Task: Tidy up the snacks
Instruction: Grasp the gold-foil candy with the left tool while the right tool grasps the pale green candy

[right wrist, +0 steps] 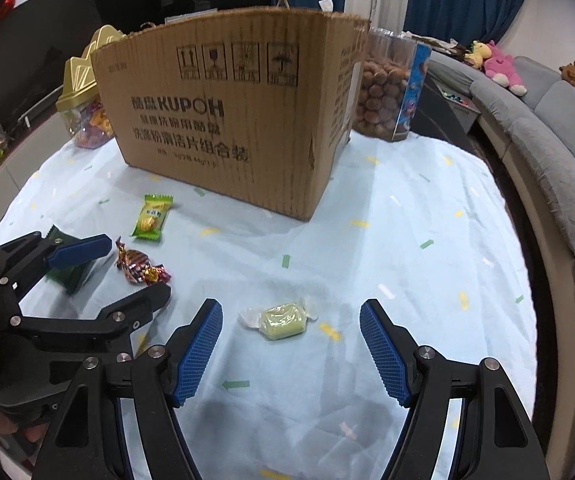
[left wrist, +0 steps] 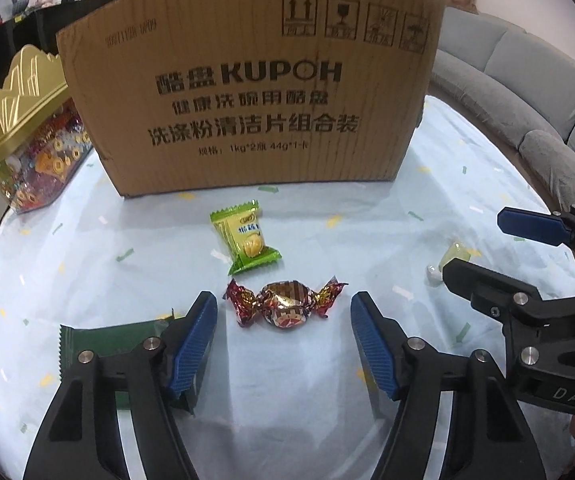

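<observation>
Left gripper [left wrist: 283, 312]: jaws apart, nothing gripped. A red-and-gold twist candy [left wrist: 285, 304] lies on the surface [left wrist: 127, 240] between the blue pads, clear of both. Just beyond it, a green packet [left wrist: 245, 236]. A dark green wrapper [left wrist: 103, 340] lies partly under the left finger.

Right gripper [right wrist: 291, 336]: jaws apart, nothing gripped. A pale green candy [right wrist: 281, 320] lies on the cloth between the fingertips, nearer the left pad, touching neither.

A cardboard box [right wrist: 223, 120] stands at the back, open side up. To its left, a gold-lidded sweet tub [left wrist: 27, 136]; to its right, a clear jar [right wrist: 391, 92] of brown balls.
</observation>
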### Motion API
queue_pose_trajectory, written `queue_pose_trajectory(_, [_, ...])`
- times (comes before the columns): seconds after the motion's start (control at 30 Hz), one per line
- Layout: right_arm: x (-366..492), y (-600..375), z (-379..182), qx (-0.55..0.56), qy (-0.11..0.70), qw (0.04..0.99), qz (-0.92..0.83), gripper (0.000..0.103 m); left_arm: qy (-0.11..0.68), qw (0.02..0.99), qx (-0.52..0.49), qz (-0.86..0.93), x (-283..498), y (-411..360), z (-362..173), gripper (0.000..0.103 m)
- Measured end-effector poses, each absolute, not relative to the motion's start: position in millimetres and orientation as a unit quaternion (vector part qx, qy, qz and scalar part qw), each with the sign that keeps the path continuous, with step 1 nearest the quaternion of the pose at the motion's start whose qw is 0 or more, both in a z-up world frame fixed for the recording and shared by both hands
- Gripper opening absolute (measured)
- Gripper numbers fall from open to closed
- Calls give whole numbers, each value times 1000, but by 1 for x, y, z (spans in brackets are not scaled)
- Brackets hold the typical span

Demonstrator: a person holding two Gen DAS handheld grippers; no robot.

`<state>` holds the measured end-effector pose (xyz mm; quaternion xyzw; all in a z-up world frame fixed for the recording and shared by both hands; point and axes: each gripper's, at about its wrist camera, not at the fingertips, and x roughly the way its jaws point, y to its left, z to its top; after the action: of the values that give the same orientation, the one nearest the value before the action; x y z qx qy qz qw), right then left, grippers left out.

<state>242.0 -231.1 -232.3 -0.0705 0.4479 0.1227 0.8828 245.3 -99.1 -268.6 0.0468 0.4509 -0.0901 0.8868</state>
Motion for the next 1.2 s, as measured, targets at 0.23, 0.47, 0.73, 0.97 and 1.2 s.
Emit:
queue_pose_trajectory(0.23, [248, -230, -242, -70, 457, 877, 129, 70, 448, 888, 47, -89, 249, -98, -271, 66])
queue_pose_trajectory(0.47, [250, -228, -251, -70, 467, 871, 137, 57, 442, 891, 43, -93, 250, -96, -271, 63])
queue_pose_trajectory(0.73, [248, -225, -252, -66, 461, 873, 141, 46, 436, 894, 45, -99, 249, -96, -271, 45])
queue_pose_trajectory(0.97, [248, -223, -251, -67, 455, 875, 147, 32, 432, 895, 53, -99, 248, -99, -268, 36])
queue_pose_trajectory(1.2, [246, -225, -246, -62, 452, 878, 143, 31, 425, 898, 55, -99, 247, -98, -261, 36])
